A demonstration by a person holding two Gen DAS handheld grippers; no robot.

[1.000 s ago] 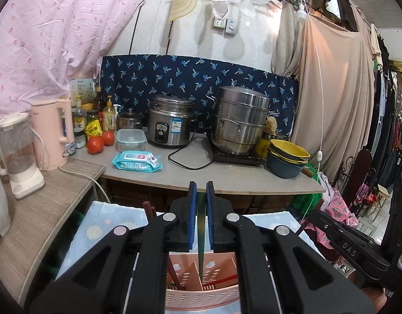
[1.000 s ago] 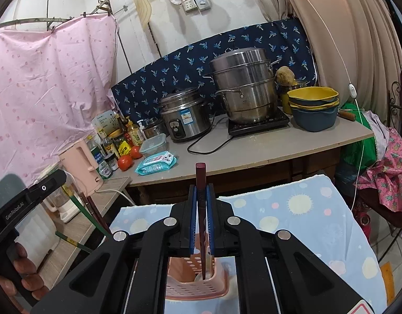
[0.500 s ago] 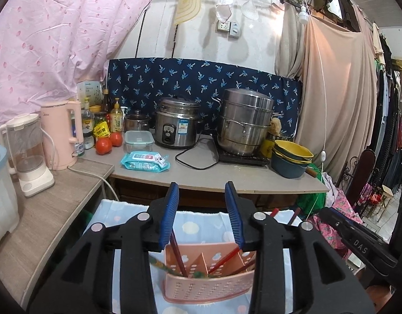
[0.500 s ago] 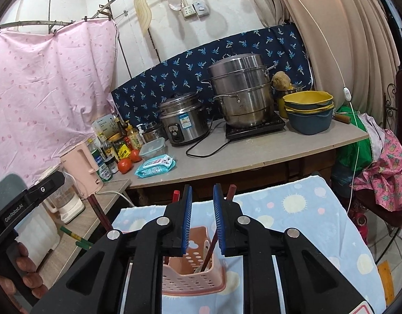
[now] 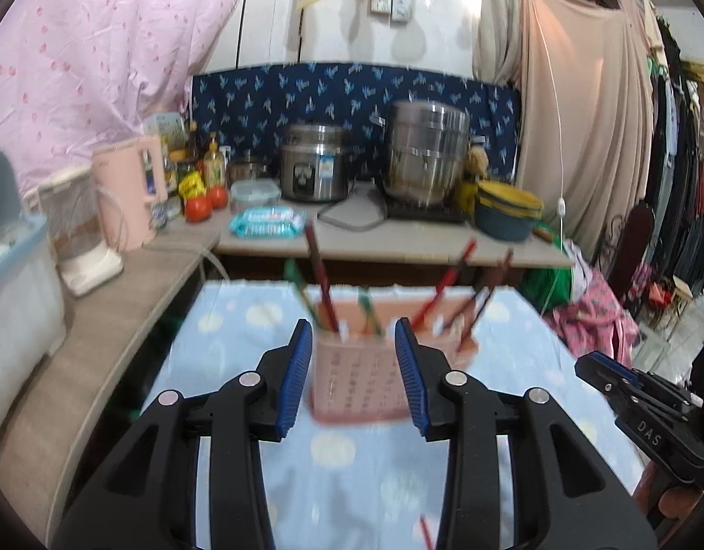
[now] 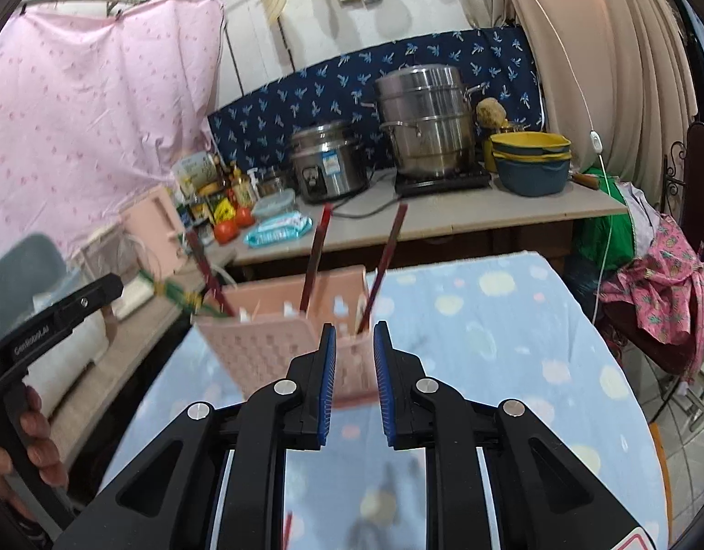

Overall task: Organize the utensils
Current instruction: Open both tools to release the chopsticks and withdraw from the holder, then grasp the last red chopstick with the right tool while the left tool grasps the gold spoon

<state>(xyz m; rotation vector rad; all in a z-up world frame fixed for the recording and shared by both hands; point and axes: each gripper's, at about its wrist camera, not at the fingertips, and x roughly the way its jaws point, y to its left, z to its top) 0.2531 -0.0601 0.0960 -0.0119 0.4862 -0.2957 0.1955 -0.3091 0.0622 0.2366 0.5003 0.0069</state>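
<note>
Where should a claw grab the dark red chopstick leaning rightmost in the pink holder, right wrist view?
Grip the dark red chopstick on its bare upper shaft, well above the pink perforated plastic holder. Come from above, claw pads closing across the shaft. It leans up and to the right, clear of the neighbouring red stick, so the top half is free. Lower down the holder's wall blocks access.

Pink perforated holder (image 5: 358, 378) upright on cloth; chopsticks (image 5: 322, 277) leaning inside compartments.

Soft, even indoor light fills both views, with no harsh glare. Motion blur smears the pink basket (image 5: 358, 380) and the pale blue cloth (image 6: 512, 330). Fisheye distortion bends the edges, and dark vignetting rings the corners.
</note>
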